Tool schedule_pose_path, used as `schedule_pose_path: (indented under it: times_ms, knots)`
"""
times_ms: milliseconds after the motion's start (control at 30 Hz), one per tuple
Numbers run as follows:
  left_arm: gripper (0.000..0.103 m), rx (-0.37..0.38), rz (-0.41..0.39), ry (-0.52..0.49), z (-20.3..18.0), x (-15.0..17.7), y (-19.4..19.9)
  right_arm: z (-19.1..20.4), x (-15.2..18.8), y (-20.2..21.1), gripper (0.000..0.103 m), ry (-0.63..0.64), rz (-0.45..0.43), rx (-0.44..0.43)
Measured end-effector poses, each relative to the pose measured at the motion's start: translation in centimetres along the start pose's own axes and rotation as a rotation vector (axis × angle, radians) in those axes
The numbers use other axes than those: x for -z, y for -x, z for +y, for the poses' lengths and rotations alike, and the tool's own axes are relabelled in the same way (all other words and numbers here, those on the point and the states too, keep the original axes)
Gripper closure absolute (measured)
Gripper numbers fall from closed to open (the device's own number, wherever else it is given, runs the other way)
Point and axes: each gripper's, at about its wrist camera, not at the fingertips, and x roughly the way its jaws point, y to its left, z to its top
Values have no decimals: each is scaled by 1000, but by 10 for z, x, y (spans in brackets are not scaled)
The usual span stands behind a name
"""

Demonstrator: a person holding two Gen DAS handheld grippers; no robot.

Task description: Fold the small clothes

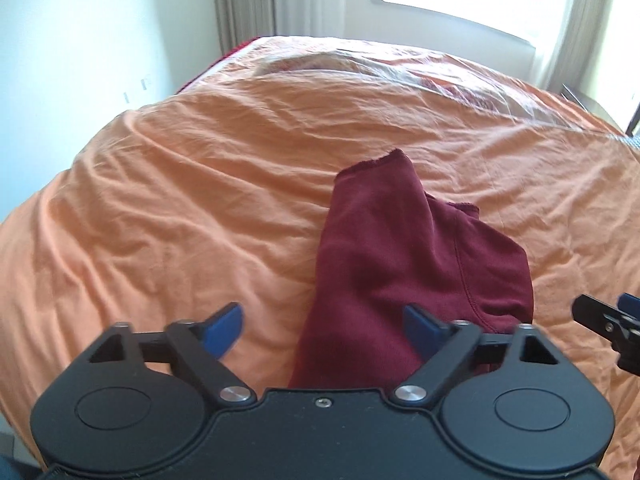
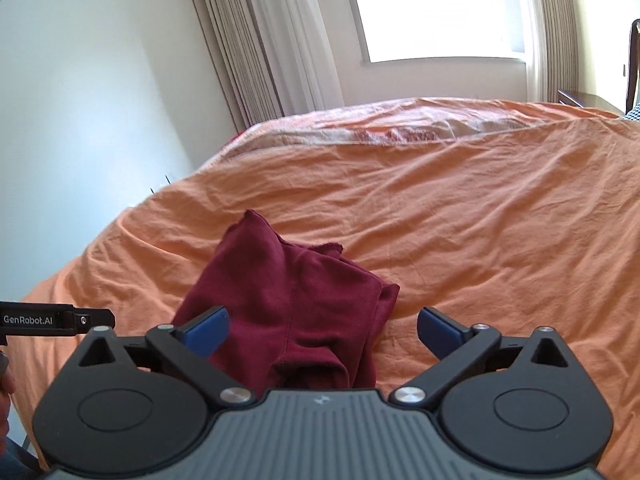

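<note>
A dark red garment lies crumpled and partly folded on an orange bed sheet. It also shows in the right wrist view. My left gripper is open and empty, its blue fingertips spread just in front of the garment's near edge. My right gripper is open and empty, hovering over the garment's near right part. The right gripper shows at the right edge of the left wrist view, and the left gripper at the left edge of the right wrist view.
The orange sheet covers a wide bed. A clear plastic cover lies over pillows at the far end. A white wall, curtains and a bright window are behind. Dark furniture stands at the far right.
</note>
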Motion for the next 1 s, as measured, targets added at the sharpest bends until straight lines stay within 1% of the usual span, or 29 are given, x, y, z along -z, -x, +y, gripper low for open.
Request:
schedule_pose_path:
  times_ms: [167,333,633,833,1000]
  knots:
    - [2,-24,-59,42,5,16,30,4,8,24,0,8,-20,-24]
    - [2,-51,-83,68,7,35,57,8,20,49,0,23,-27,-57]
    - [1,-107,-112,101,5,85,109,19,45,96,0,64,-18,-96]
    - [1,-108,-131,138,9,119,135,26,67,117,0,93,26,-100]
    - [1,-116,-141,109,13,146,144,29,93,122,0,105,109,-116]
